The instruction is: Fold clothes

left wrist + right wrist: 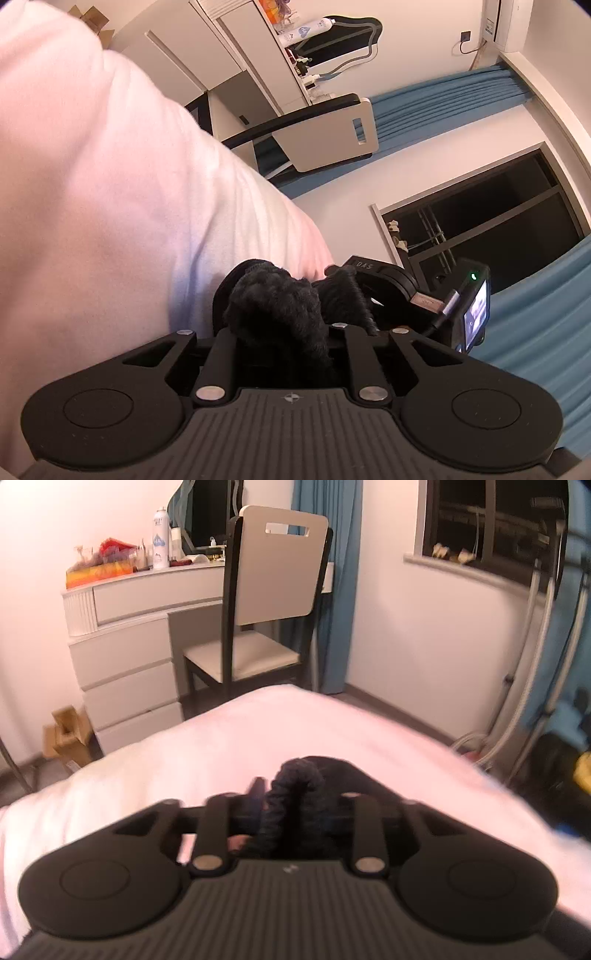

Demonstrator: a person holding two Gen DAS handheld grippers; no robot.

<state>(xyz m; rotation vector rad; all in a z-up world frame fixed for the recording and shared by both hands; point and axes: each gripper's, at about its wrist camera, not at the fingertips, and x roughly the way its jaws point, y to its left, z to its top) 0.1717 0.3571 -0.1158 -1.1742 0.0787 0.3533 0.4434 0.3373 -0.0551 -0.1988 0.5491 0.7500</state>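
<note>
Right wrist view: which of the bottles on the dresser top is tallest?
The white spray can with the blue droplet logo, leftmost of the bottles. The plain white bottle right beside it ends well below the can's cap.

Warm, pinkish indoor light fills both fisheye views; the window (491, 524) is dark. The right wrist view is smeared by motion blur, the left sharper. Straight lines bow toward black, vignetted corners.

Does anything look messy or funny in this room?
Yes. The black fuzzy cloth is bunched into a lump on the white bed, not folded flat yet. The desk top is cluttered with bottles and packets. A cardboard box sits open on the floor beside the drawers.
</note>
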